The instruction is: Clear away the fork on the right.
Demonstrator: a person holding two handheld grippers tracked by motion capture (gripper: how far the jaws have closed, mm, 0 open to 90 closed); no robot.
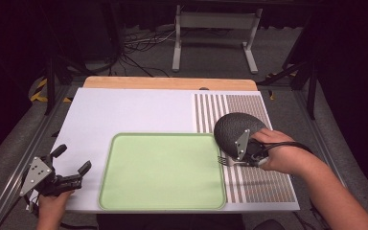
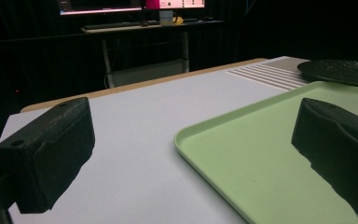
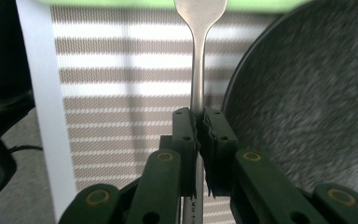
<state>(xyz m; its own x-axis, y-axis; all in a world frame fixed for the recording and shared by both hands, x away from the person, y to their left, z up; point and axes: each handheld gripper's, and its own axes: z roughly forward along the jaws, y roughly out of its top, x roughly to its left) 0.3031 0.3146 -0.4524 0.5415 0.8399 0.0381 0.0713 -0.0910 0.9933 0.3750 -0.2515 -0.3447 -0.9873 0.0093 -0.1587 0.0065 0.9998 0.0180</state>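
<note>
Gripping a fork (image 3: pixel 198 70), the right claw (image 3: pixel 198 122) hides its handle's stamped lettering.

A metal fork (image 3: pixel 199 60) is being held level, tines toward the green tray (image 1: pixel 163 171), beside the dark plate (image 1: pixel 235 129).

Left gripper (image 1: pixel 72 160) is held at lower left of the high view, jaws spread wide. Right gripper (image 1: pixel 233 160) is held right of centre, jaws pressed together.
</note>
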